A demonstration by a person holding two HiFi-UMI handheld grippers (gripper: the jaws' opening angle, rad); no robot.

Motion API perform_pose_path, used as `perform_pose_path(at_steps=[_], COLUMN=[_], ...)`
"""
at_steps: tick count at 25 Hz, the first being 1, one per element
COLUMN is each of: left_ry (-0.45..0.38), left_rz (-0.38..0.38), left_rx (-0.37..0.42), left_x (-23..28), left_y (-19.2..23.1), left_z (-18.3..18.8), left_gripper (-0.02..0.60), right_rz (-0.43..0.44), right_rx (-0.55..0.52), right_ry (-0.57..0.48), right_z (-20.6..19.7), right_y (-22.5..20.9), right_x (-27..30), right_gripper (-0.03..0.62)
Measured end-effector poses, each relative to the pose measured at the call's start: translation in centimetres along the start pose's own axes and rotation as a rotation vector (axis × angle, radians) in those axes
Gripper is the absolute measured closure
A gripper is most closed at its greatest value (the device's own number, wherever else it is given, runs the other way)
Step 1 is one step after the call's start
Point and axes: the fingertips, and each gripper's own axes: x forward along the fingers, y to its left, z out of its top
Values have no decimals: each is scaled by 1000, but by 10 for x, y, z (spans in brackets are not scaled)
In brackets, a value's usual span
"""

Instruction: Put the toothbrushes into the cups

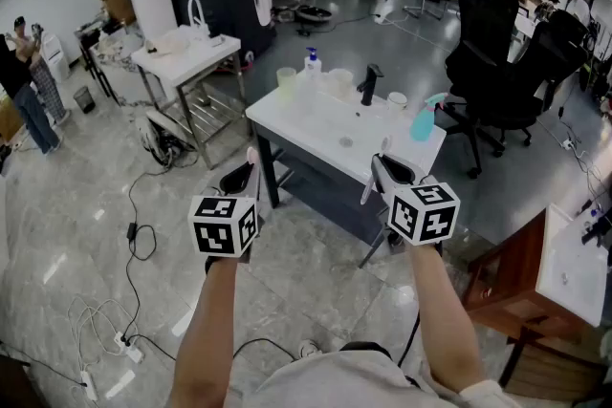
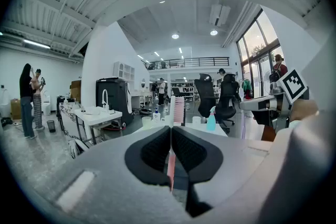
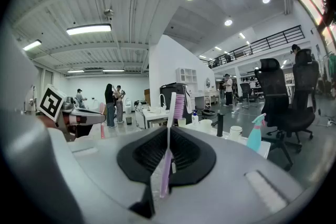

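My left gripper (image 1: 251, 169) is shut on a pink toothbrush (image 2: 178, 109), whose bristle head stands upright above the closed pads. A purple toothbrush (image 3: 177, 105) stands upright in my right gripper (image 1: 382, 169), which is shut on its handle. Both grippers hover side by side in front of the white sink table (image 1: 316, 131), short of its near edge. On the table's far side stand a pale green cup (image 1: 286, 78), a white cup (image 1: 339, 81) and another white cup (image 1: 397, 100), either side of a black faucet (image 1: 369, 83). From the right gripper view, the cups (image 3: 205, 124) are straight ahead.
A soap bottle (image 1: 312, 62) and a teal spray bottle (image 1: 424, 121) also stand on the sink table. A second white table (image 1: 186, 57) is at the left, black office chairs (image 1: 502, 53) at the right, a wooden cabinet (image 1: 516, 287) at the near right. Cables (image 1: 139, 234) lie on the floor. People stand far off.
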Motion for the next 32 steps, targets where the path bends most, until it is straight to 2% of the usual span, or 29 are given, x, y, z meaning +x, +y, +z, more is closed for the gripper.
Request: perform_pose_path(at_steps=[18, 32], left_ry=[20, 42], left_rz=[6, 10], left_rx=[-9, 4], left_x=[28, 109], left_y=[18, 51], left_z=[-10, -3], left_gripper=[566, 566], right_rz=[-14, -1], right_rx=[39, 52], right_ry=[-17, -11], right_z=[-4, 0], right_y=[-17, -55], right_x=[31, 116], right_gripper=[577, 577])
